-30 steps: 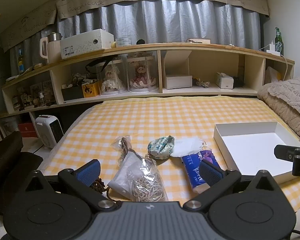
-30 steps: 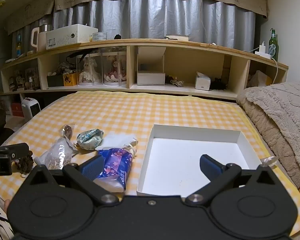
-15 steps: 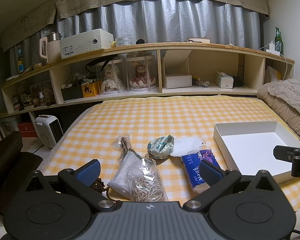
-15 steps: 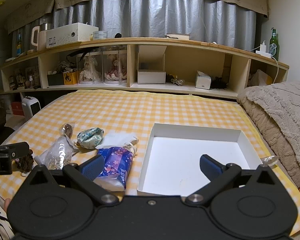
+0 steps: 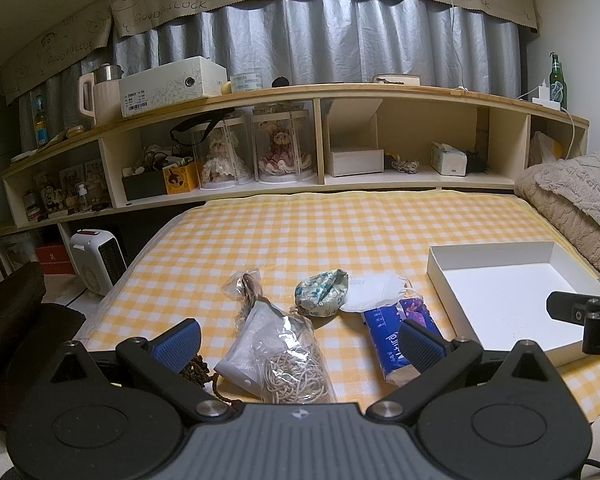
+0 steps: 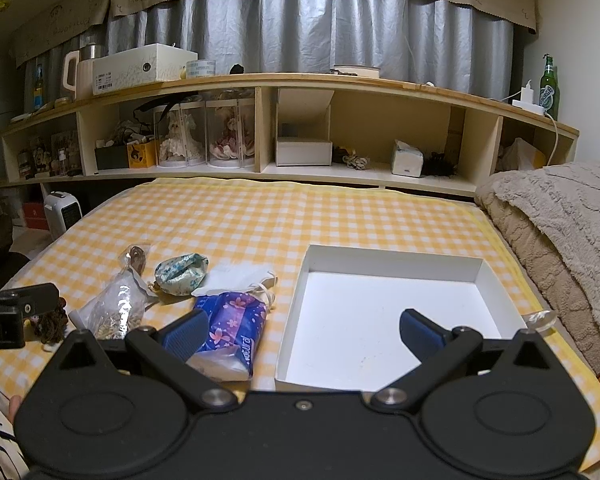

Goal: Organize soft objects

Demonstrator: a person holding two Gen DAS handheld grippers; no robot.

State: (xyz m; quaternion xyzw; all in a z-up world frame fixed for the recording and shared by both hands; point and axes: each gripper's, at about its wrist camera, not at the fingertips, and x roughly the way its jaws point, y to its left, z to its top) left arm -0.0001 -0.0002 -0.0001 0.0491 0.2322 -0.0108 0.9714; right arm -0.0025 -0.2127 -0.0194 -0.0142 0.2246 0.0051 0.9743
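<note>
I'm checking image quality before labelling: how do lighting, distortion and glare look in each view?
Left wrist view: dim, warm indoor light; strong fisheye bends the shelf into an arc, corners vignetted black; glare on the clear bag of cord. Right wrist view: same bowing and dark corners; the white box is the brightest area but not blown out; the tissue pack stays readable.

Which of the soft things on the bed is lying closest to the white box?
The blue and purple floral tissue pack. It lies right beside the white box, while the white mask, patterned pouch and clear bags sit farther left.
</note>
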